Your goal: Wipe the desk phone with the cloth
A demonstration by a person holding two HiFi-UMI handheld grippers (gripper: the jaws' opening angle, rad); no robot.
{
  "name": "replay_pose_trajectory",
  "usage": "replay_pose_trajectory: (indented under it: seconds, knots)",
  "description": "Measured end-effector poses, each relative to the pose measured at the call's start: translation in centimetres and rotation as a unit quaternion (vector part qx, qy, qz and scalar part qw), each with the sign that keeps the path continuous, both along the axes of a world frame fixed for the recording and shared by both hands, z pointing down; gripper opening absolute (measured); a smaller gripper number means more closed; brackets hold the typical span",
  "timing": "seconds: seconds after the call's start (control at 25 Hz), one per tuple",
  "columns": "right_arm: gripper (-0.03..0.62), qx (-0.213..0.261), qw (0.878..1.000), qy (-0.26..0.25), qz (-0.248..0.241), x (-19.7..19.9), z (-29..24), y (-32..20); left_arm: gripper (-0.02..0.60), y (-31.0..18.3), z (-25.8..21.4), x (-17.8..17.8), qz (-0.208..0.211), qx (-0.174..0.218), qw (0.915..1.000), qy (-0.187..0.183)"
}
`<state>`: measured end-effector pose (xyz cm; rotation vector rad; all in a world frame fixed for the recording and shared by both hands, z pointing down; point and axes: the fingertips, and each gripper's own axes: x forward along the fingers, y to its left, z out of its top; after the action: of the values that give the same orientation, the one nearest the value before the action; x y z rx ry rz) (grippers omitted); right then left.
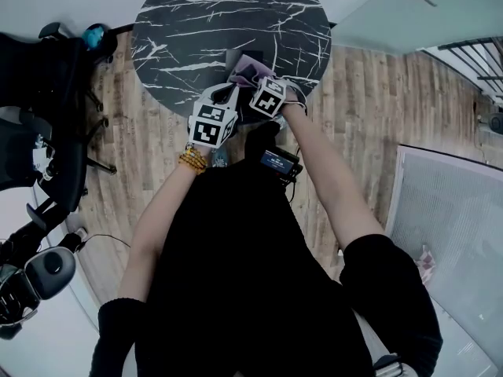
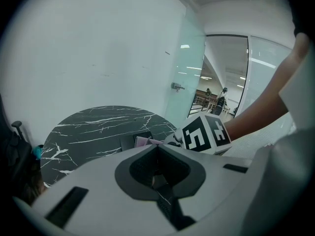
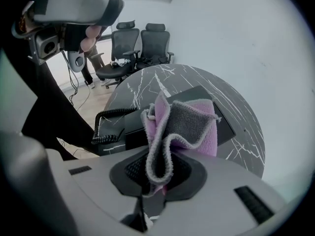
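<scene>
The black desk phone (image 3: 199,98) lies near the front edge of the round black marble table (image 1: 196,22), its coiled cord (image 3: 109,126) at the left. My right gripper (image 3: 156,173) is shut on a pink and grey cloth (image 3: 184,122), which hangs just above the phone. In the head view the cloth (image 1: 247,71) shows ahead of the right gripper (image 1: 259,83). My left gripper (image 2: 156,148) hovers close by on the left with its jaws together and nothing in them. From the left gripper view the phone (image 2: 142,136) and the right gripper's marker cube (image 2: 204,133) show in front.
Black office chairs (image 1: 43,124) stand on the wood floor left of the table, two more chairs (image 3: 142,45) beyond it. A glass wall (image 2: 184,73) rises behind the table. A white panel (image 1: 448,226) stands at the right.
</scene>
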<state>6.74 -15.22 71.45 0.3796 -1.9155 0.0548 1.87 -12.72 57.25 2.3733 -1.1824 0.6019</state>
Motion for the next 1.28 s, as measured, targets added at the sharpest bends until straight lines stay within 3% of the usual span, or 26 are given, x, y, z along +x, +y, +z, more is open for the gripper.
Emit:
replay_pose_trajectory:
  seconds: [0.8, 1.28]
  knots:
    - [0.054, -0.011, 1.000, 0.004, -0.016, -0.5, 1.1, 2.6, 0.013, 0.2, 0.3, 0.0, 0.002, -0.004, 1.0000, -0.005]
    - [0.054, -0.022, 1.000, -0.011, -0.002, -0.8, 1.6, 3.7, 0.012, 0.3, 0.6, 0.0, 0.003, -0.006, 1.0000, -0.005]
